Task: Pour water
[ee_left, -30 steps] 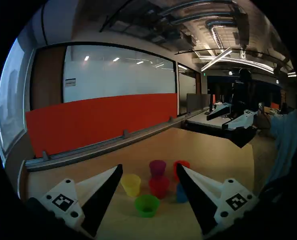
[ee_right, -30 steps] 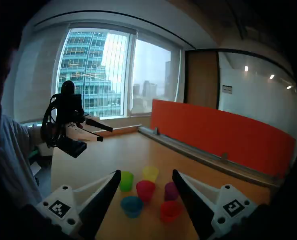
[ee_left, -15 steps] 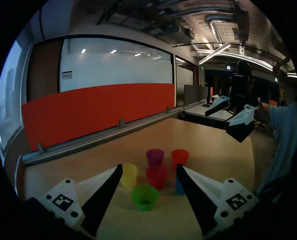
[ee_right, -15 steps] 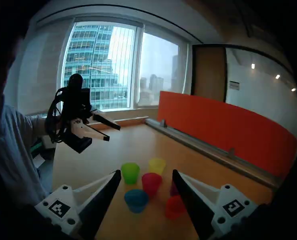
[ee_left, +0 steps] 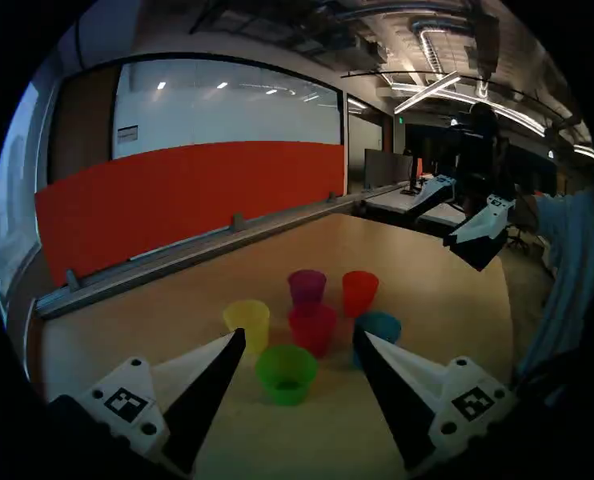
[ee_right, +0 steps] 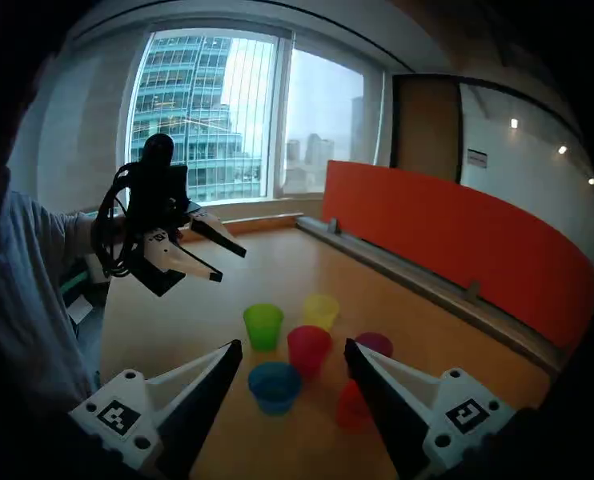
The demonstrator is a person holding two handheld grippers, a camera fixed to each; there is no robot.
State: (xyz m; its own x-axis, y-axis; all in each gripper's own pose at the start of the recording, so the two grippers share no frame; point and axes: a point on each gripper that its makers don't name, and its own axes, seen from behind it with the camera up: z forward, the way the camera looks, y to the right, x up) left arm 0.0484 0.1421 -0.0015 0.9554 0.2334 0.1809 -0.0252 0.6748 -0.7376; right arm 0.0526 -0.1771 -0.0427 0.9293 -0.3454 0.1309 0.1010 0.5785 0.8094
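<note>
Several small coloured cups stand grouped on the wooden table: yellow, purple, orange, red, blue and green. My left gripper hangs open and empty just short of the green cup. In the right gripper view the same group shows with the green cup, red cup and blue cup nearest. My right gripper is open and empty above them. The left gripper hovers in the air to the left of the cups. No water or jug is visible.
An orange partition with a metal rail runs along the table's far edge. Large windows lie beyond the table's end. The right gripper and a light blue sleeve hover off the table's right side. More desks stand behind.
The cups have risen in both views and show more fully between the fingers. In the right gripper view the left gripper has drifted right, nearer the cups. Both stay open.
</note>
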